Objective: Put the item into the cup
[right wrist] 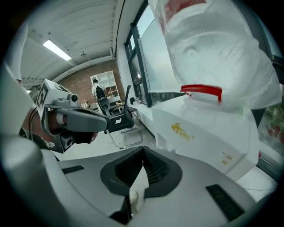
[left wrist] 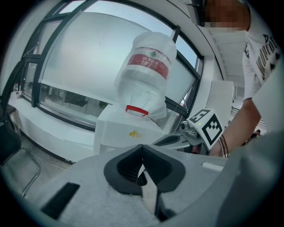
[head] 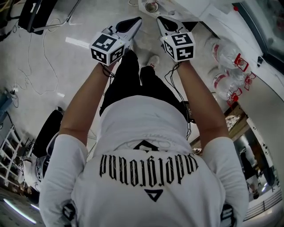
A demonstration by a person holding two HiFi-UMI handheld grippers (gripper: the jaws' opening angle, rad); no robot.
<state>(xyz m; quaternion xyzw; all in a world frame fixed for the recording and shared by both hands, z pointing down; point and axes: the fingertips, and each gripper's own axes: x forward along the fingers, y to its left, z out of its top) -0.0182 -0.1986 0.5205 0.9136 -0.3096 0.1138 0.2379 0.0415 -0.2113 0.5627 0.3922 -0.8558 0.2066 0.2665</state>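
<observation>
I hold both grippers side by side at arm's length over the floor. In the head view my left gripper (head: 134, 23) and my right gripper (head: 162, 22) point away from me, tips close together. Each looks shut with nothing between its jaws, as the left gripper view (left wrist: 142, 153) and the right gripper view (right wrist: 143, 155) also show. A small round cup-like thing (head: 151, 6) stands on a white surface at the head view's top edge. I cannot make out any item for the cup.
A white water dispenser (left wrist: 128, 133) with an upturned bottle (left wrist: 146, 66) stands ahead, also filling the right gripper view as the dispenser (right wrist: 208, 137). Large water bottles (head: 226, 53) lie at the right. Cables (head: 40, 66) run across the floor, with a black chair (right wrist: 113, 117) farther off.
</observation>
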